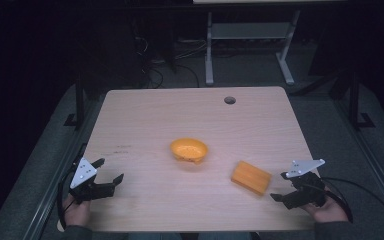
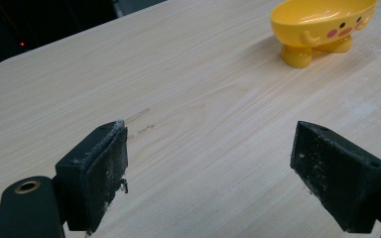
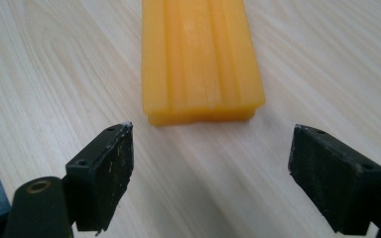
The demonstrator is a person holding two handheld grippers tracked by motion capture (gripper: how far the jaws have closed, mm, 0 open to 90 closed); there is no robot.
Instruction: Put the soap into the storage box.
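A yellow footed dish [image 1: 189,150] with a painted face stands near the middle of the wooden table [image 1: 145,115]; the left gripper view has the dish [image 2: 322,25] at top right. An orange ridged block [image 1: 250,177] lies flat to the right of the dish. My right gripper [image 1: 282,187] is open at the table's front right, its jaws just short of the block [image 3: 198,59] and wider than it. My left gripper [image 1: 108,170] is open at the front left, over bare wood, with nothing between its jaws.
A round cable hole [image 1: 229,100] sits near the table's far edge. Beyond the table a white desk frame [image 1: 250,45] stands on the dark floor, with cables near it. A hand holds each gripper at the table's near edge.
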